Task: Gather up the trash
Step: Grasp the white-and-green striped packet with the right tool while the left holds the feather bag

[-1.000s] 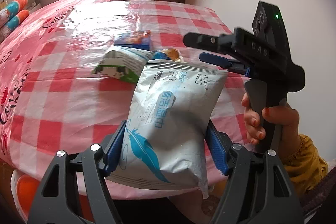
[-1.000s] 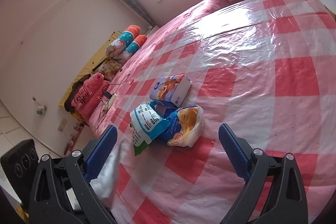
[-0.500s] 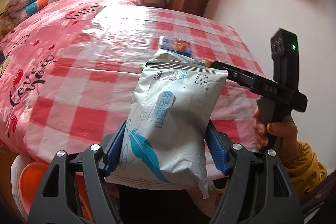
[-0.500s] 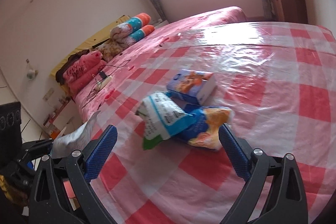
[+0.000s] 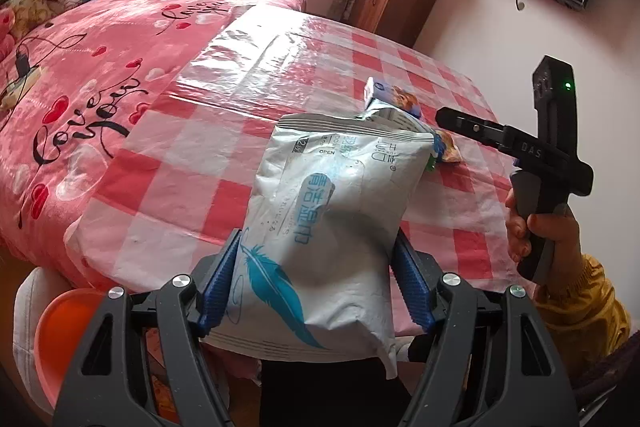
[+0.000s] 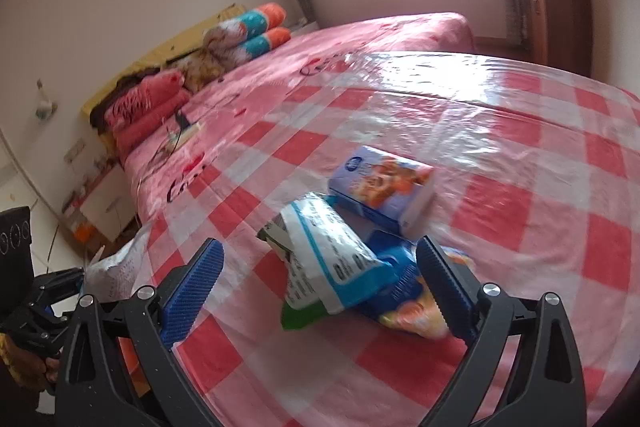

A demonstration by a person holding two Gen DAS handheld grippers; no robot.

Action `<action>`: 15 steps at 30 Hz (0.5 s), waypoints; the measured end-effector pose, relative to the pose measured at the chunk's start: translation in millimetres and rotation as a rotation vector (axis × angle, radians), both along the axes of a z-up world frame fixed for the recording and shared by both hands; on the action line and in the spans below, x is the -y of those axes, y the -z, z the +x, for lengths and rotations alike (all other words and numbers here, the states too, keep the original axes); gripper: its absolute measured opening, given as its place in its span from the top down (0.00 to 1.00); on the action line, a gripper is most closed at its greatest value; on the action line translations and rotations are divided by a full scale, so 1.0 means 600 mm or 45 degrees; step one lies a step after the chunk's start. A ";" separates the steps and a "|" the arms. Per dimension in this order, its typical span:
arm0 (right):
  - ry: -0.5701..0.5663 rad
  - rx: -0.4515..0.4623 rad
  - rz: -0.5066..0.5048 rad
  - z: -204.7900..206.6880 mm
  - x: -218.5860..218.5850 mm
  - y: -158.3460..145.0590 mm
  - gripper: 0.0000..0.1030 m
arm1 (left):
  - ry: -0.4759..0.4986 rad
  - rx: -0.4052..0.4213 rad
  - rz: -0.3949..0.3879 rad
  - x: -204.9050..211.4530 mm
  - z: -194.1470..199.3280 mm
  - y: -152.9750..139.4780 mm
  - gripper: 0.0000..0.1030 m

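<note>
- gripping a silver wet-wipes pack (image 5: 332,227), the left gripper (image 5: 316,279) clamps its lower sides.
- right gripper (image 6: 320,287) spread wide, empty, over snack wrappers (image 6: 332,263) and a biscuit box (image 6: 384,191).

Glossy clear plastic sheet (image 5: 280,75) covers the checked cloth; the wipes pack (image 5: 328,227) is matt film.

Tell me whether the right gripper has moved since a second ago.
Yes. The right gripper has closed in on the wrapper pile; the blue box on the checked tablecloth now looms nearer its open fingertips.
</note>
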State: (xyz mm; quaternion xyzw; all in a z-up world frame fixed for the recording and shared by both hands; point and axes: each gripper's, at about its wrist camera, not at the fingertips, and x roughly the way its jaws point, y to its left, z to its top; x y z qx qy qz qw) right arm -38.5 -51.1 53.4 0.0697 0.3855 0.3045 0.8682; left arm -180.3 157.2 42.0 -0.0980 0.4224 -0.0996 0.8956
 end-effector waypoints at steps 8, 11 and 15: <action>-0.081 -0.020 -0.220 0.026 -0.061 0.025 0.25 | -0.034 0.033 -0.035 -0.031 -0.010 0.007 0.30; -0.087 -0.013 -0.284 0.029 -0.068 0.035 0.25 | -0.040 0.047 -0.042 -0.034 -0.011 0.008 0.30; -0.111 0.019 -0.388 0.027 -0.088 0.048 0.36 | -0.047 0.054 -0.059 -0.038 -0.010 0.013 0.30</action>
